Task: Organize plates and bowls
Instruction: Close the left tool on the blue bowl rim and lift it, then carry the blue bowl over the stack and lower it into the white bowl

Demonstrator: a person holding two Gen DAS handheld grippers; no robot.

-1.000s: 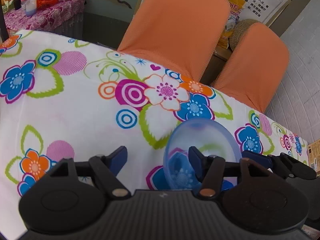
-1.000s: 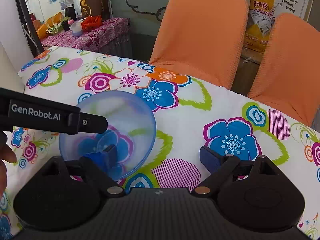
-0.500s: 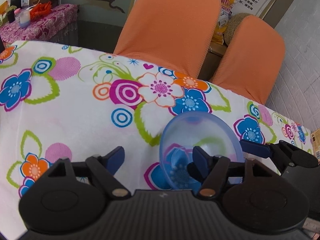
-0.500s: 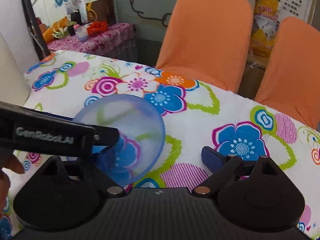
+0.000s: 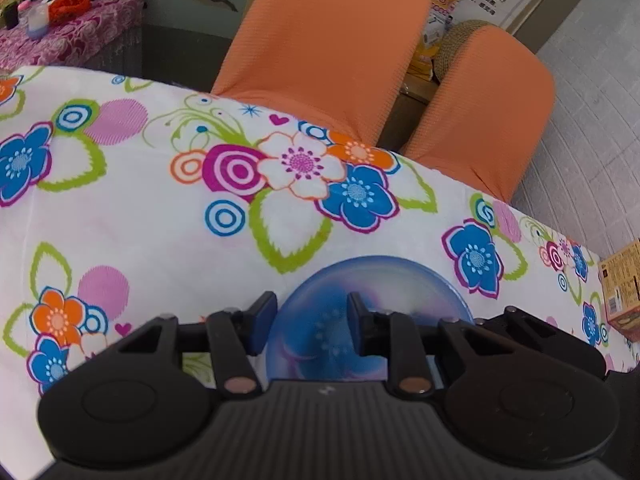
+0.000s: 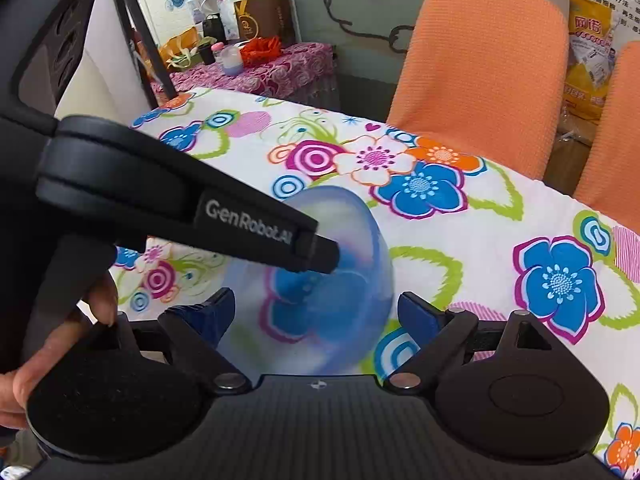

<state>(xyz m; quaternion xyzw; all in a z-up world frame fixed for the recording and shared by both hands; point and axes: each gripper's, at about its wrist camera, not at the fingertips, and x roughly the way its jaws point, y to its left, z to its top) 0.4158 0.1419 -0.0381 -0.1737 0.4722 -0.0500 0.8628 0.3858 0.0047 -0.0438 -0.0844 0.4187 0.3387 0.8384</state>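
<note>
**Blue bowl between both sets of fingers, much of it hidden**

The left gripper (image 5: 310, 322) has its fingers part-way apart, with a clear gap between the pads; the bowl (image 5: 400, 288) sits just ahead of them, its left wall close against the inner face of the left finger, while the right finger stands inside the bowl's outline; whether either pad presses the wall cannot be made out. The gripper's body cuts off the bowl's near side.

From the right wrist the bowl is blurred and looks tilted, so its rim is hard to trace; the left gripper's dark arm crosses in front and covers its upper left part, one fingertip ending over the bowl. The right gripper (image 6: 320, 312) is spread wide, with the bowl lying between its two pads; contact with either cannot be told. A hand (image 6: 24, 388) shows at the left edge, mostly hidden behind that gripper.

The bowl is clear blue plastic; only the cloth's (image 5: 140, 220) flower print shows through it.

Ahead of the fingers the cloth runs bare to the table's far edge, where two orange chairs (image 5: 332, 40) stand close against it; to the right of the left gripper's fingers, a box (image 5: 620, 284) sits at the frame edge, partly cut off.
</note>
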